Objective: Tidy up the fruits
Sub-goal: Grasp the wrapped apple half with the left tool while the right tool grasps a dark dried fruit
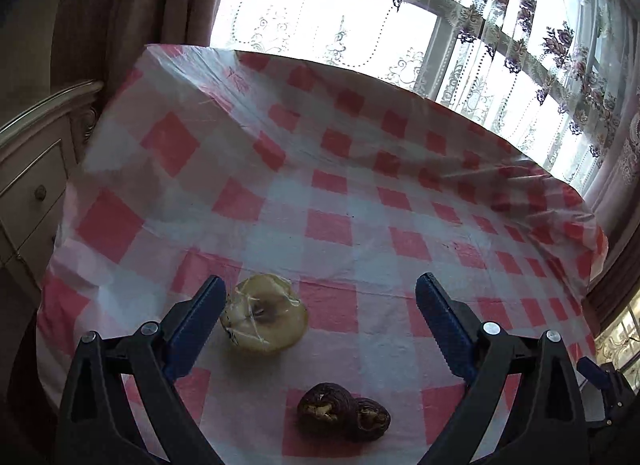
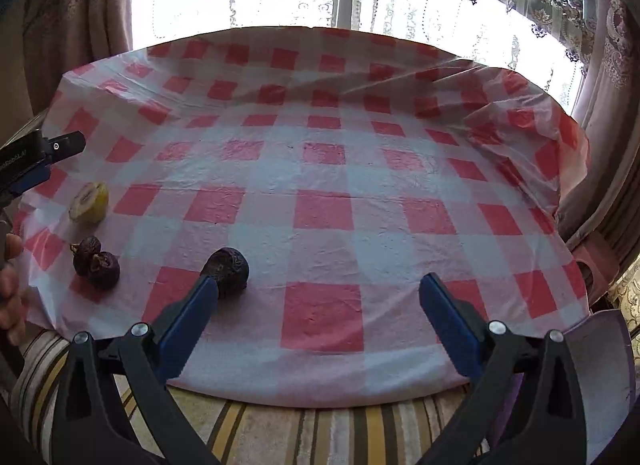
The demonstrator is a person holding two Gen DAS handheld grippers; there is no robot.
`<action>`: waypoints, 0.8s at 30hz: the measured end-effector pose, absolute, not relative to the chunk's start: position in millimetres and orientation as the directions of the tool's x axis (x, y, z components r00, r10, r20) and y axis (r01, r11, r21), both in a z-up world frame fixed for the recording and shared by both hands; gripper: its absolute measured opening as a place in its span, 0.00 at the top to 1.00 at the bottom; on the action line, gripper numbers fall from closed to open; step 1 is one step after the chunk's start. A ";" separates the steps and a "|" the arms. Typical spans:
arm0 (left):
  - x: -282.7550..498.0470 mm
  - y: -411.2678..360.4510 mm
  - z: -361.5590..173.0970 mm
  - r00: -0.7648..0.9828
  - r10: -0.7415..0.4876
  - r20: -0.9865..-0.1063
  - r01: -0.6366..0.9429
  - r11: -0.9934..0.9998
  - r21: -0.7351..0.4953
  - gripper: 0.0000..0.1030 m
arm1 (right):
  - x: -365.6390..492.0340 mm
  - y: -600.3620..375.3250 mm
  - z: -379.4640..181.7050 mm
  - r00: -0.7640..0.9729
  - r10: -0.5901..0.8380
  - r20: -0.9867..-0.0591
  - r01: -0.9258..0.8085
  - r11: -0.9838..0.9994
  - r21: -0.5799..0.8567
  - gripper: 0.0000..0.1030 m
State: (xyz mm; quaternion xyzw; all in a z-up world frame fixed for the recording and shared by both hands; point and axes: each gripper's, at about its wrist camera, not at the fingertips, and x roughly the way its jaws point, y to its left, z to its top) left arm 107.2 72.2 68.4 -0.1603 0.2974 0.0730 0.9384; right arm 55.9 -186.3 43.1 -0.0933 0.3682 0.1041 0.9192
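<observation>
left wrist view: left gripper (image 1: 320, 285) tilts down, jaws apart, empty; right gripper (image 2: 318, 285) likewise above tablecloth (image 2: 320, 169).

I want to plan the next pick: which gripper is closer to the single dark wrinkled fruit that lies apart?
Right. The right gripper has the single dark fruit beside its left finger; the left gripper is by the cut yellow fruit.

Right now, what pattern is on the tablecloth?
Red-and-white checks on the tablecloth, clearest in the right wrist view.
</observation>
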 end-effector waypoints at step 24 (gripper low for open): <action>131.7 96.9 9.9 0.680 0.019 -0.733 -0.327 0.903 -0.280 0.29 | 65.3 -105.7 13.3 0.709 0.078 -0.701 -0.423 0.842 -0.335 0.05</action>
